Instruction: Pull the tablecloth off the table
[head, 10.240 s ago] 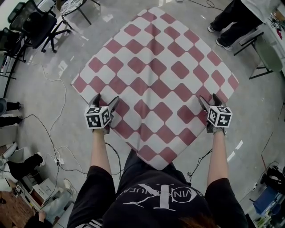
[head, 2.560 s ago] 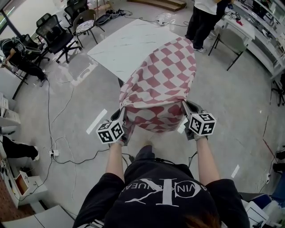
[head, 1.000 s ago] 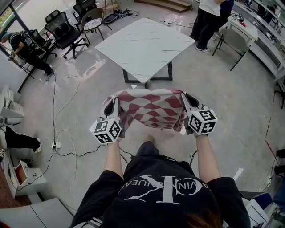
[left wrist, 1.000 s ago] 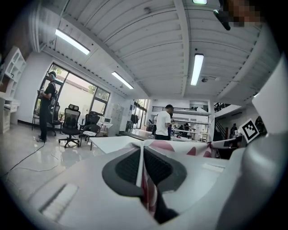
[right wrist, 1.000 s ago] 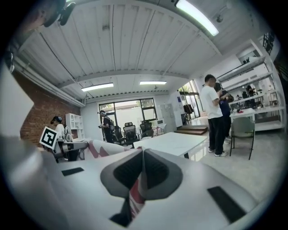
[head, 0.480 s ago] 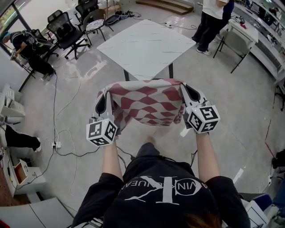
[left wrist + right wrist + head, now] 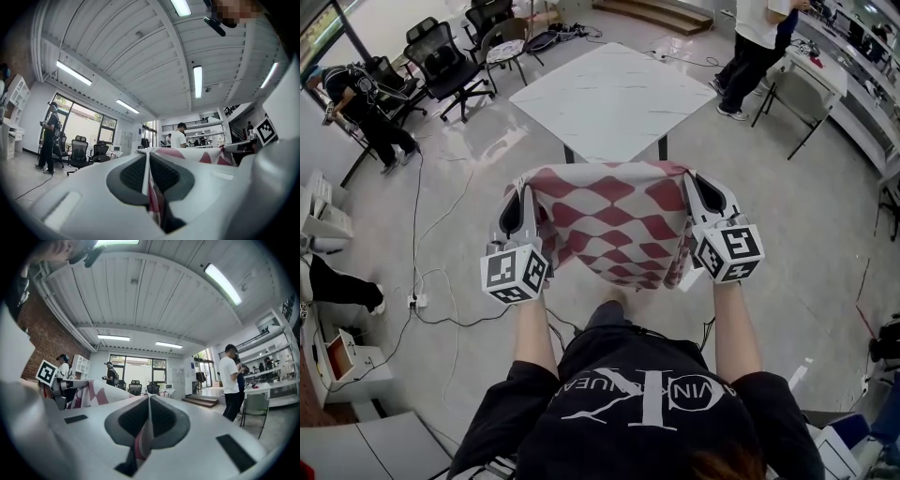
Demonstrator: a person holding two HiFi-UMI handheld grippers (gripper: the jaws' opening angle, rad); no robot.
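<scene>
**A:** How far along is this?

**B:** Mostly done, I judge. The desk (image 7: 614,98) top is bare and white, and the cloth (image 7: 614,225) is wholly clear of it, held up in the air at 6 o'clock from the desk, between it and the person

**A:** So what is left?

**B:** Little that I can see. Perhaps carrying the cloth off or setting it down somewhere. No part of it touches the desk

**A:** And the tongs?

**B:** The left tongs (image 7: 522,190) are clamped tight on the cloth's top edge at its 9 o'clock corner. The left gripper view shows a thin fold of red-and-white cloth pinched between the pads, with no gap. The right tongs (image 7: 695,180) do the same at the 3 o'clock corner, jaws pressed together with cloth squeezed between them

**A:** How does the cloth lie between the two?

**B:** Its top edge runs from one to the other, 9 to 3, and the rest hangs toward 6 o'clock in front of the person's legs. Both tongs point toward 12, about level, with the desk ahead and well apart from them

**A:** Does the hem reach the floor?

**B:** I cannot tell from so steep a view
</scene>
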